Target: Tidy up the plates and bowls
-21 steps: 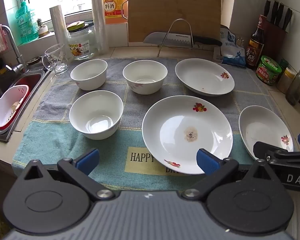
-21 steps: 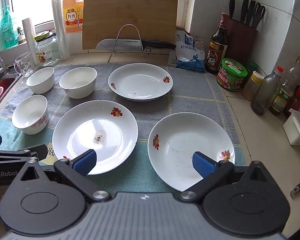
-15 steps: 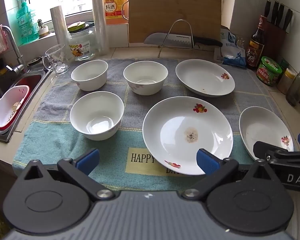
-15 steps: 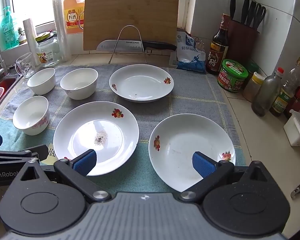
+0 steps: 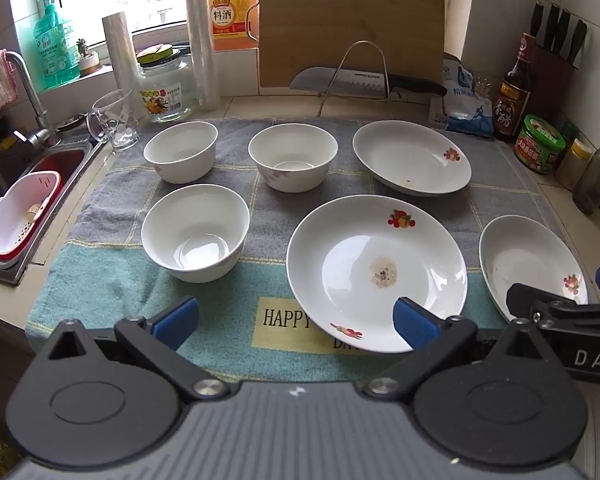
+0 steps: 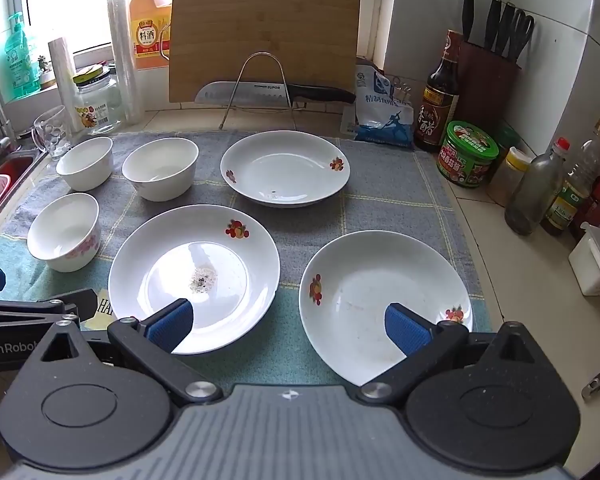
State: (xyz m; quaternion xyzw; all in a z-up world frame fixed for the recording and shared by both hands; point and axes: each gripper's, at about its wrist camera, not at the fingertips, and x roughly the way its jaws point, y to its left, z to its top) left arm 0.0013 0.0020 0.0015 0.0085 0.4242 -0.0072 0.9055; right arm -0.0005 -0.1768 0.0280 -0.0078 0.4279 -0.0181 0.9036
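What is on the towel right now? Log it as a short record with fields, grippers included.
bowls: three white bowls, all upright, none stacked
plates: three white plates; middle plate has a crumb stain, back plate and right plate lie apart
surface: towel on the counter
left gripper: open, holding nothing
right gripper: open, holding nothing
stacking: not yet begun

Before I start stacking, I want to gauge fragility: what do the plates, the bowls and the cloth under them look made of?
Middle plate and its two neighbours: likely glazed ceramic or porcelain, with a glossy white surface, window glare and printed fruit decals. Nearest bowl and the other two: the same shiny white glaze, one with a pink floral print. Cloth: woven towel-like fabric, matte, with stitched grid lines.
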